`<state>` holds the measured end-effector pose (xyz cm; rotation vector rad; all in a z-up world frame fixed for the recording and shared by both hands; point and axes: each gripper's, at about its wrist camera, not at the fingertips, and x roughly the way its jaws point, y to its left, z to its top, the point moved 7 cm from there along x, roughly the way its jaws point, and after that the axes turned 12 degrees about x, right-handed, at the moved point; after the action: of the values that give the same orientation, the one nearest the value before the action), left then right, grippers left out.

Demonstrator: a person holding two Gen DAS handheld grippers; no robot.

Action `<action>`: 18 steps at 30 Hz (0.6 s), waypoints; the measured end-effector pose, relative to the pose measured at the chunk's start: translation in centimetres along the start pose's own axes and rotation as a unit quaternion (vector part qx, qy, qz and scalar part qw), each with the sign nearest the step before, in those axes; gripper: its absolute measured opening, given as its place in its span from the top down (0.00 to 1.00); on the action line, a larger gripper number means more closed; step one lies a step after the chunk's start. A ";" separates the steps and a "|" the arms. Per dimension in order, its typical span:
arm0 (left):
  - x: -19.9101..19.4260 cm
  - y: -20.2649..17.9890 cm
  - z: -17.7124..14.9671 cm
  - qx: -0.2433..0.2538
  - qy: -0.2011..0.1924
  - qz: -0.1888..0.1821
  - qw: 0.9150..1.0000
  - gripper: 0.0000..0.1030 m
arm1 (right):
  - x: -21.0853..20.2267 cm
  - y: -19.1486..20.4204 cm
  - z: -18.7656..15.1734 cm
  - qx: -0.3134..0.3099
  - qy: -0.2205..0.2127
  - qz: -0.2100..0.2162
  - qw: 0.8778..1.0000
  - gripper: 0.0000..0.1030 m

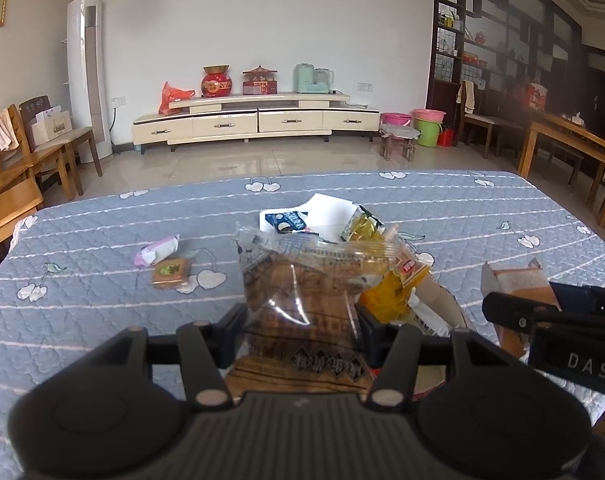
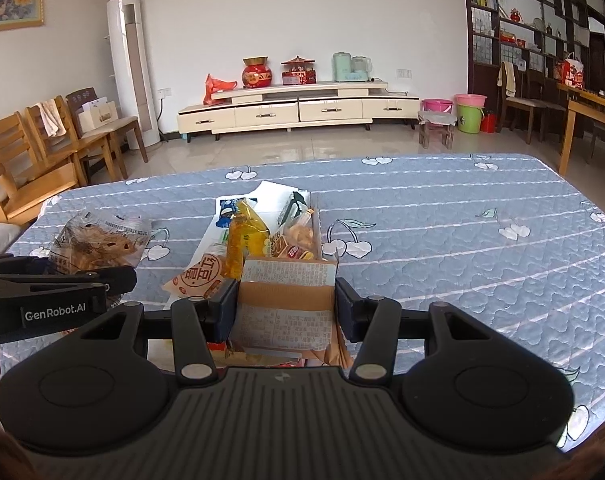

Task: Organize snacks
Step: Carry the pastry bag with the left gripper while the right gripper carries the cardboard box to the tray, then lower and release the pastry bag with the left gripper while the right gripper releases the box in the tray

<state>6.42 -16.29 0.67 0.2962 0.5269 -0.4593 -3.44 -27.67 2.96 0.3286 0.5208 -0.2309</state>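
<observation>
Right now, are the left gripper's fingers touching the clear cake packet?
Touching. The left wrist view shows the left gripper with both fingers pressed against the sides of the clear cake packet, holding it above the blue tablecloth.

A home's living room. Beyond the quilt-covered table [image 2: 442,216], a cream TV cabinet [image 2: 298,110] lines the far wall. Left of it stand a tower air conditioner [image 2: 132,68] and wooden chairs [image 2: 54,144].

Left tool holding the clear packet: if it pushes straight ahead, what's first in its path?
Likely the snack pile: the yellow packet sits just past the clear packet held by the left tool. Depth is hard to judge.
</observation>
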 end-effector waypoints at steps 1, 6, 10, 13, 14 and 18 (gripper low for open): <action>0.1 -0.1 0.1 0.001 0.000 -0.001 1.000 0.46 | 0.1 -0.1 0.1 0.001 0.000 -0.001 1.000 0.39; 0.8 -0.8 0.3 0.005 0.000 -0.008 1.000 0.46 | 0.7 0.0 0.0 0.004 0.006 0.001 1.000 0.39; 1.3 -0.9 0.1 0.005 0.004 -0.012 1.000 0.46 | 1.3 0.3 -0.1 0.000 0.012 0.003 1.000 0.39; 1.7 -0.7 -0.1 0.004 0.008 -0.009 1.000 0.46 | 1.9 0.6 -0.2 -0.002 0.018 0.005 1.000 0.39; 1.7 -0.5 -0.2 0.003 0.009 -0.009 1.000 0.46 | 2.2 0.7 -0.3 -0.002 0.019 0.007 1.000 0.39; 2.3 -0.3 -0.5 -0.002 0.017 -0.006 1.000 0.46 | 3.1 1.1 -0.4 -0.005 0.024 0.015 1.000 0.37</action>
<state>7.82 -17.10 -1.02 0.2970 0.5634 -0.4661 -0.71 -26.95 1.27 0.3321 0.5642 -0.1911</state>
